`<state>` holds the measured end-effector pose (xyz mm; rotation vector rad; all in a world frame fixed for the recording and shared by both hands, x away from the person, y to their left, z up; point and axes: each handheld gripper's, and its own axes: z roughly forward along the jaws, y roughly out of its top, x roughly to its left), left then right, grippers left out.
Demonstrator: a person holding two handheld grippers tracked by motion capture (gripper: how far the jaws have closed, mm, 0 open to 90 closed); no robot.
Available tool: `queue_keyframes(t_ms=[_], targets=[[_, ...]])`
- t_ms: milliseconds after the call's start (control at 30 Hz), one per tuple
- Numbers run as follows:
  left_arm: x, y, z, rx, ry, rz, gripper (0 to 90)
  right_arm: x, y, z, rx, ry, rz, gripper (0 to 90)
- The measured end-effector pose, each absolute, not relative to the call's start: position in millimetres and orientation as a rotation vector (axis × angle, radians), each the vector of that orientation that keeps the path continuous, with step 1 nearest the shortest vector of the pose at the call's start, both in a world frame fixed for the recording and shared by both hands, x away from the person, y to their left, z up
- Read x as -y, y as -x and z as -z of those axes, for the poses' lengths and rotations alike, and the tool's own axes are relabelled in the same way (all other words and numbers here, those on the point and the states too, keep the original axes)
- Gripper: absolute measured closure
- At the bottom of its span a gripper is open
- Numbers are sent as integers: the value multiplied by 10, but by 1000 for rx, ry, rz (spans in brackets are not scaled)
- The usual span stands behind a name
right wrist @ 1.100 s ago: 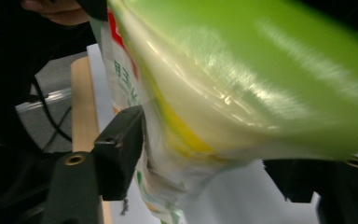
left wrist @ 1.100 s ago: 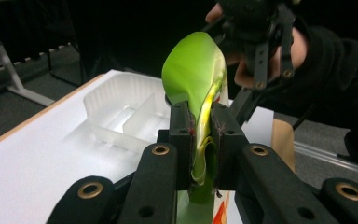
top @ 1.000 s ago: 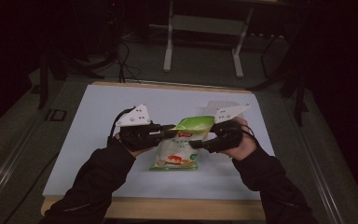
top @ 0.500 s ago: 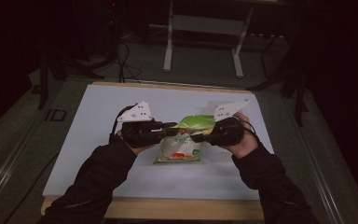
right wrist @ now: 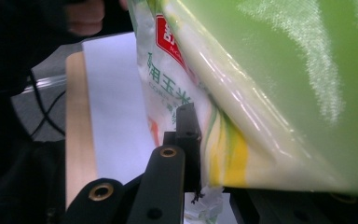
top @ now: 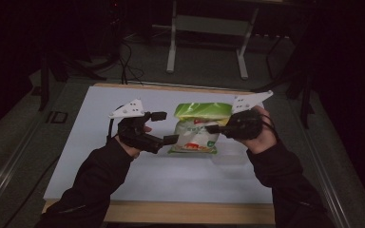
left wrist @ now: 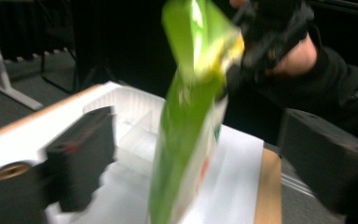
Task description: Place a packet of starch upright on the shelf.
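Over white tabletop [top: 123, 175], right hand-held gripper [top: 212, 128] pinches glossy green crinkly bag [top: 197, 130]; left hand-held gripper [top: 164, 127] just opened wide.

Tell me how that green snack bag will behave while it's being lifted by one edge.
Probably floppy: the green snack bag hangs and bends from the right gripper. Its glossy film may be slippery. It seems light, dangling from one pinched edge.
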<state>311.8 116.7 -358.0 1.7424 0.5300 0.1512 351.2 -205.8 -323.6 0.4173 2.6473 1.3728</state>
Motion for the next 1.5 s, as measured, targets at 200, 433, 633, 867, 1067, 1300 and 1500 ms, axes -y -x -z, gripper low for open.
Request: queue_keyframes(t_ms=[200,433,633,867,1067,1300,1500], targets=[[-1297,-3067,3755,-572,-1732,-141,12,2280,-3570,3057,-2573,-446,-1368,857],[-1423,-2955,3976,-578,-1759,-191,12,2541,-3697,2959,-2527,-505,-1353,856],[-1561,-2864,4229,-636,-1722,-176,12,2766,-3742,3005,-2514,-552,-1337,856],[-1697,-2808,4445,-708,-1678,-139,12,2984,-3758,3101,-2553,-596,-1274,856],[-1722,-2784,4529,-731,-1664,-136,12,3082,-3782,3183,-2591,-643,-1191,856],[-1715,-2774,4574,-736,-1660,-150,12,3013,-3828,3301,-2656,-644,-1076,856],[-1680,-2765,4617,-728,-1688,-164,12,2879,-3885,3470,-2688,-636,-1003,856]])
